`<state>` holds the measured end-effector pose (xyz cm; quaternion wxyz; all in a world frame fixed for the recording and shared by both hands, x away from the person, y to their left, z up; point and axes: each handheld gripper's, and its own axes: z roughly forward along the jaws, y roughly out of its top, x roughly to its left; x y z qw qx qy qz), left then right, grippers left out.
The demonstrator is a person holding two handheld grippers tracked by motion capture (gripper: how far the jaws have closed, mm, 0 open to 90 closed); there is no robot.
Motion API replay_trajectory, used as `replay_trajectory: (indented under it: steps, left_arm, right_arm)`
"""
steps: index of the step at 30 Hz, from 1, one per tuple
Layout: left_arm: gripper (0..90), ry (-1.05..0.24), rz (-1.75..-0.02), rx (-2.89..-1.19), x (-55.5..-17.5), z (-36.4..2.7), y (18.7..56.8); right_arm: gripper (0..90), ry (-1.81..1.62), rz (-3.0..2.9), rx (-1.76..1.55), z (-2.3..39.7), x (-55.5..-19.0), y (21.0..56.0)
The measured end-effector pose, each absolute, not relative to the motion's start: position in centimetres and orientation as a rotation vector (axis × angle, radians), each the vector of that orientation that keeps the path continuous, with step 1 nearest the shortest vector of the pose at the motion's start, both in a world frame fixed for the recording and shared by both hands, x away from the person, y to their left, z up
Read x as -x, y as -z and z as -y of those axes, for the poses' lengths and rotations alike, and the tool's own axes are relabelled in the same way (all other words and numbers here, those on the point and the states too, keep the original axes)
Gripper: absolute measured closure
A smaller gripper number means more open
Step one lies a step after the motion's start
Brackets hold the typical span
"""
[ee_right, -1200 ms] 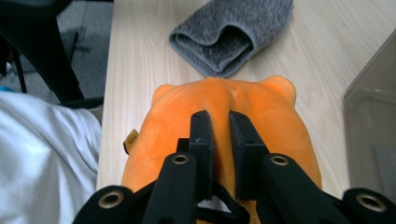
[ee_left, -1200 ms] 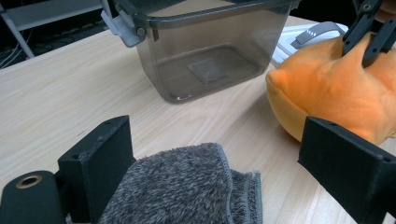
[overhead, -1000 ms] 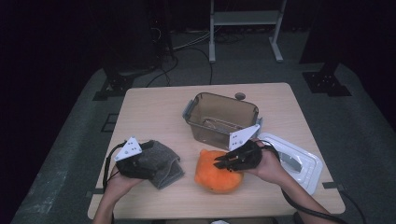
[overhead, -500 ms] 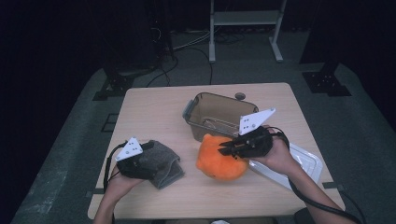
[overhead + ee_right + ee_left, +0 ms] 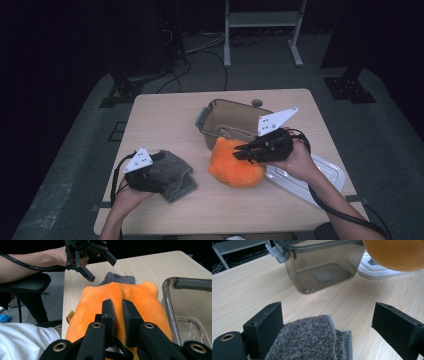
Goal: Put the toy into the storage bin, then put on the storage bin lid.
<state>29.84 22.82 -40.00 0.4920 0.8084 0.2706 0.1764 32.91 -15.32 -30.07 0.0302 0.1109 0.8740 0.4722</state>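
Note:
An orange plush toy (image 5: 234,167) hangs just in front of a brown see-through container (image 5: 227,120) at the table's middle. My right gripper (image 5: 239,154) is shut on a fold of the plush's top, and in the right gripper view the jaws (image 5: 118,303) pinch the orange fabric (image 5: 120,293). A folded grey towel (image 5: 175,176) lies at the front left. My left gripper (image 5: 156,175) rests on it, jaws wide open. In the left gripper view, the towel (image 5: 312,340) lies between the spread jaws (image 5: 329,315) without being pressed.
A white lid (image 5: 307,177) lies flat at the front right, under my right hand. The container (image 5: 322,267) holds nothing but a small label on its floor. The plush (image 5: 394,252) hovers beside it. A metal rack (image 5: 260,20) stands on the floor beyond the table.
My right gripper has risen and moved toward the container, taking the orange plush up with it. The left gripper and the grey towel have stayed where they were.

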Motion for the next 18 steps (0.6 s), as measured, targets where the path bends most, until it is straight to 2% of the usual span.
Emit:
replay_trajectory:
  steps: [18]
  left_arm:
    - [9.1, -0.427, -0.652, -1.965, -29.6, -22.9, 40.0]
  right_arm:
    - [80.4, -1.457, -2.68, -0.369, 15.4, -34.1, 28.9]
